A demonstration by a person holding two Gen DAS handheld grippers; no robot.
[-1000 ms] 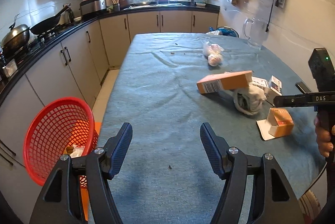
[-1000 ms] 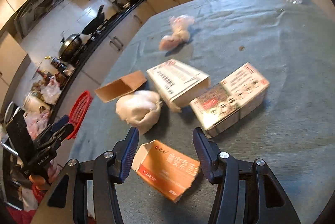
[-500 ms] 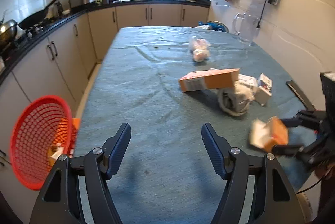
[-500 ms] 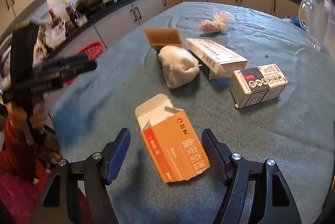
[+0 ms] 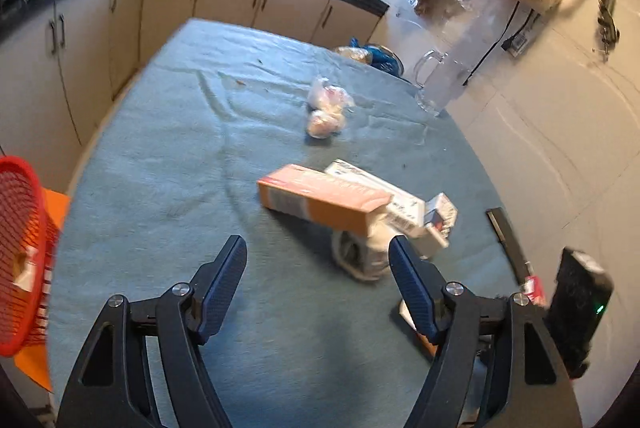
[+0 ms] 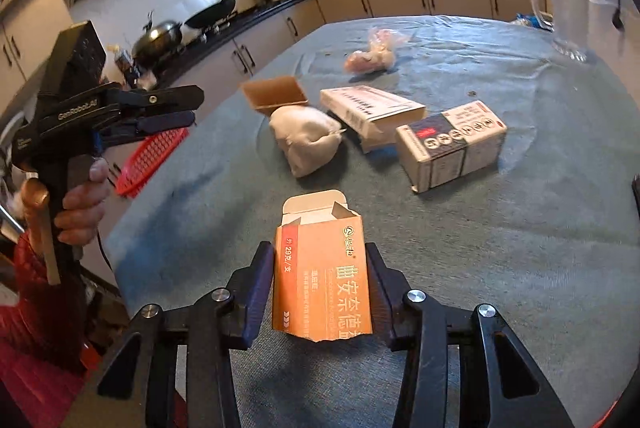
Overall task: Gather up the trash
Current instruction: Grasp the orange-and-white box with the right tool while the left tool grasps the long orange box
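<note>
In the right wrist view a small orange carton (image 6: 320,284) with an open flap stands between the fingers of my right gripper (image 6: 319,248). The jaws are closing and both pads lie against its sides. My left gripper (image 5: 316,244) hovers over the blue-grey tablecloth (image 5: 180,168), its jaws opening with nothing between them. Beyond it lie a long orange box (image 5: 320,202), a crumpled white bag (image 5: 360,252), a white box (image 5: 384,196) and a small printed box (image 5: 440,216). A pink plastic bag (image 5: 326,106) lies farther back. A red mesh basket (image 5: 20,248) hangs off the table's left edge.
A glass jug (image 5: 444,84) stands at the far right of the table, near the wall. A black flat strip (image 5: 508,240) lies along the right edge. Kitchen cabinets and a counter with pans run along the left and back. A hand (image 6: 82,204) holds the left gripper.
The right gripper's jaws have come in against the small orange carton, which now sits upright between them. The left gripper has swung right, so the basket has slid to the frame's left edge.
</note>
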